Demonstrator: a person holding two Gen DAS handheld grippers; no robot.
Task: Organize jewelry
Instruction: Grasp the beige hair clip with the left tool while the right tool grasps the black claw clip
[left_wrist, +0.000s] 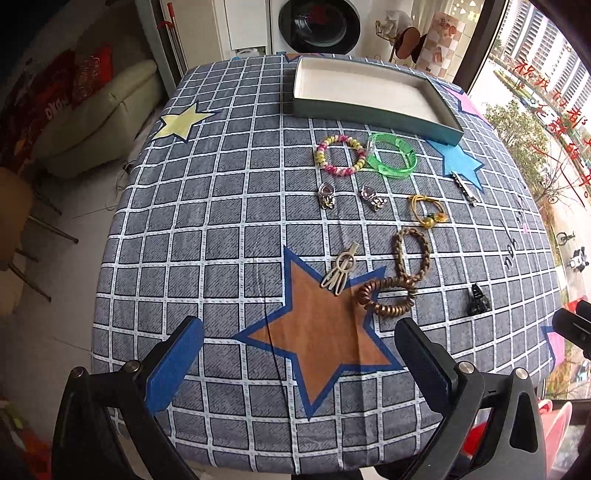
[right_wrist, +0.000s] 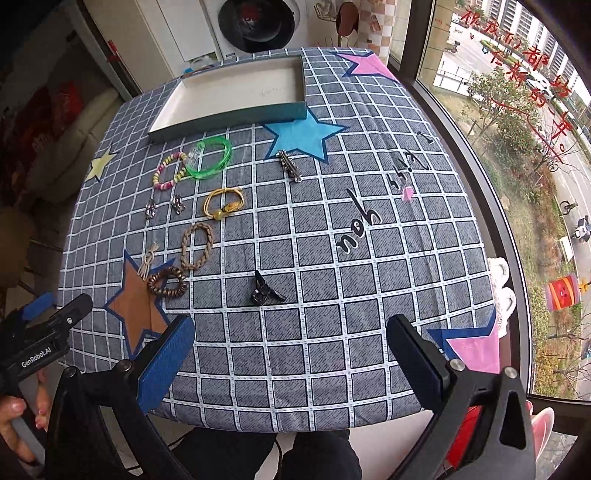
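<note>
Jewelry lies scattered on a checked tablecloth with stars. A green bangle (left_wrist: 392, 155) overlaps a pink-yellow spiral band (left_wrist: 340, 154) just below an empty teal tray (left_wrist: 369, 92). Two silver earrings (left_wrist: 327, 195) (left_wrist: 373, 197), a yellow cord bracelet (left_wrist: 426, 209), a silver clip (left_wrist: 464, 188), a braided brown band (left_wrist: 412, 254), a bronze spiral band (left_wrist: 386, 297), a beige hair clip (left_wrist: 341, 269) and a black claw clip (right_wrist: 264, 290) lie nearer. My left gripper (left_wrist: 299, 369) is open above the brown star. My right gripper (right_wrist: 291, 362) is open, short of the claw clip.
The table edge runs near both grippers. A window (right_wrist: 517, 147) borders the right side, a washing machine (left_wrist: 319, 26) stands behind the table, and a sofa (left_wrist: 92, 122) is at left. A hand (right_wrist: 22, 417) holds the left gripper's handle.
</note>
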